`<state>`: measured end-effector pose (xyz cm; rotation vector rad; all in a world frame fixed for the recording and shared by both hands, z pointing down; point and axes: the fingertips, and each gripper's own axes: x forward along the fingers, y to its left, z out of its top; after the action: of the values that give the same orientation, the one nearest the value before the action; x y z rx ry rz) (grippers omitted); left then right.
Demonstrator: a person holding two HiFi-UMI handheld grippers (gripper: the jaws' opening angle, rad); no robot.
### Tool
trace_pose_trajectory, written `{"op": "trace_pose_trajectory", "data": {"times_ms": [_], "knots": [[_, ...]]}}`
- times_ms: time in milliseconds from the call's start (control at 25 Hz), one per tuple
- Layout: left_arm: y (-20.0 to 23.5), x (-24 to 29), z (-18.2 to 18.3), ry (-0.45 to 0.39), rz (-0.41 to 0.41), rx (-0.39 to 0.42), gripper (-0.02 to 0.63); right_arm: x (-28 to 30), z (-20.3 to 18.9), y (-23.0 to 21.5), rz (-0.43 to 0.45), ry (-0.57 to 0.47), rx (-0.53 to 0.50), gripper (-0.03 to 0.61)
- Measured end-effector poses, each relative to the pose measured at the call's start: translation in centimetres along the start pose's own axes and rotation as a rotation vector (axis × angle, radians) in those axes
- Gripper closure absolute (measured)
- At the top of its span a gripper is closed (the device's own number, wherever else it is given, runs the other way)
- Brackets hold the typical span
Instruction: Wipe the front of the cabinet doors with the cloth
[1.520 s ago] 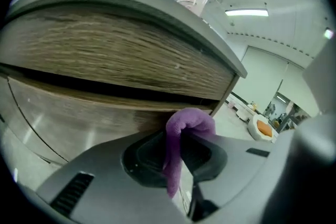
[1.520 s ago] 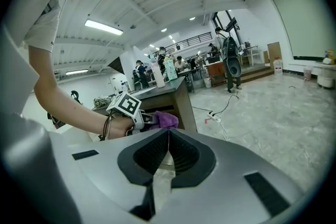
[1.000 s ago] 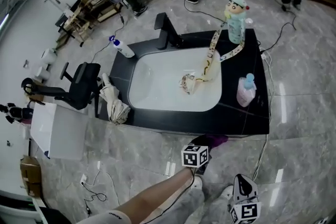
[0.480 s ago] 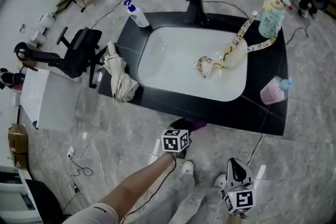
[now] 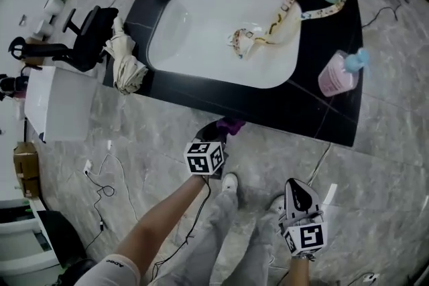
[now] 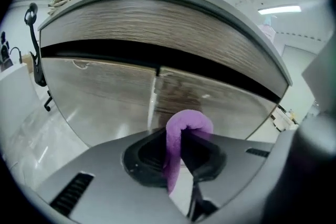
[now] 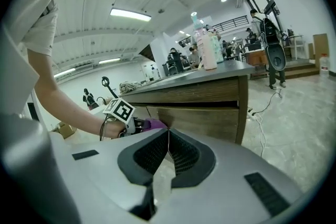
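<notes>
Head view: Looks steeply down over the black countertop (image 5: 335, 124) and its white basin (image 5: 201, 30). Finds the left gripper (image 5: 218, 135) low at the near edge of the counter, with the purple cloth (image 5: 232, 124) at its tip. Finds the right gripper (image 5: 295, 189) nearer and to the right, beside the legs, well apart from the cabinet. Hides the cabinet doors under the overhang.

Left gripper view: Shows the jaws closed on a narrow folded loop of the cloth, bulging toward the wood-grain cabinet doors (image 6: 100, 94), just right of the seam (image 6: 156, 72). Cannot tell whether touching the wood yet. Looks like a thin pinch: could drag out of the jaws under a firm stroke. Could also scrape bare jaw tips along the door if pressed hard, with so little cloth out front. Risks missing the far left door by staying near the seam.

Right gripper view: Shows jaws shut together on nothing, facing the cabinet front from the right. Could knock the cabinet corner if swung forward idly.
</notes>
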<state>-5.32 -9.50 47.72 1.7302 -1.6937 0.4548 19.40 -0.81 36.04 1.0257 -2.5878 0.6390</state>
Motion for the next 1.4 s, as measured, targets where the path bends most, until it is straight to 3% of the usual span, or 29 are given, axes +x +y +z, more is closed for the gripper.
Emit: {"op": "trace_pose_trajectory", "data": {"times_ms": [400,640,840,1040,1200,1400], "knots": [[-20.7,4.1,-8.0,0.082,-0.222,0.094,0.557,-9.5,-5.1,-7.3,-0.065,0.03,0.084,0.551],[-27.0,6.9,-10.1,0.101,-0.274,0.09,0.557,-14.0,-9.1,-10.6,-0.136,0.054,0.159,0.551],[-25.9,8.9,-8.5,0.089,-0.263,0.076,0.557,-14.4,-11.3,-11.4,-0.163,0.07,0.204,0.551],[-23.3,9.5,-6.7,0.09,-0.297,0.144,0.557,-12.0,-11.8,-10.3,-0.141,0.084,0.198,0.551],[-18.9,8.9,-6.0,0.093,-0.288,0.077,0.557,-8.9,-11.0,-8.0,-0.099,0.106,0.166,0.551],[-11.1,7.7,-4.7,0.068,-0.204,0.001,0.557,-5.0,-9.4,-4.9,-0.052,0.12,0.128,0.551]]}}
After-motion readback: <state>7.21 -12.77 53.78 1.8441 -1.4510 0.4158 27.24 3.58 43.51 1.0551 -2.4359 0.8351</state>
